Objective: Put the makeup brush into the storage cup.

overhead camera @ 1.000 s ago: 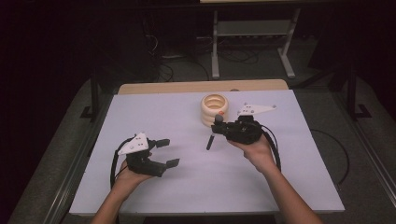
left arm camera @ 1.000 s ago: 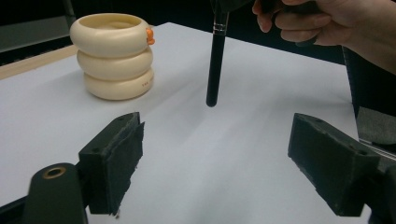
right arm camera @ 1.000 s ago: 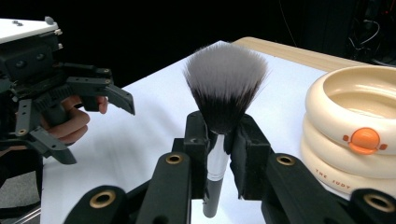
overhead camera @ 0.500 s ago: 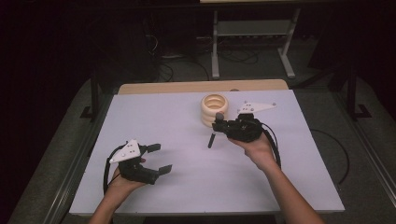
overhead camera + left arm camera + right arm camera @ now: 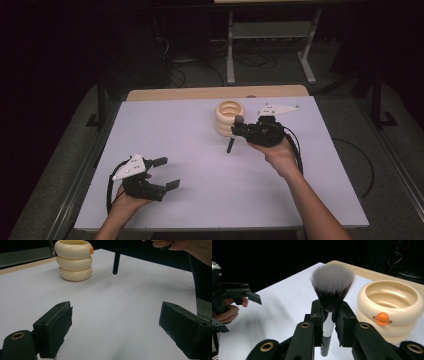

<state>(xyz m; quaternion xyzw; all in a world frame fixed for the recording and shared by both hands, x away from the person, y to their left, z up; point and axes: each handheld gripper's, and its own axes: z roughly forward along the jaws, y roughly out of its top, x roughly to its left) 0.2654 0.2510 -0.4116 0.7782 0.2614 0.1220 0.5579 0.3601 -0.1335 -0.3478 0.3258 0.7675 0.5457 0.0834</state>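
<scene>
Nearest, left gripper (image 5: 161, 173) low over the white table (image 5: 200, 165), jaws spread wide, just opened further, nothing between. Farther, right gripper (image 5: 238, 131) clamped on makeup brush (image 5: 331, 297), bristles up, handle hanging above the table. Just beyond, touching neither, cream ringed holder (image 5: 229, 118) with orange knob (image 5: 382, 318).

The brush (image 5: 331, 290) has soft hair that is white at the tips and dark brown below, a shiny silver neck and a black handle. The ringed pot (image 5: 390, 307) is cream with one orange dot. The table (image 5: 200, 150) is pale lilac-white. Both grippers' jaws are black.
</scene>
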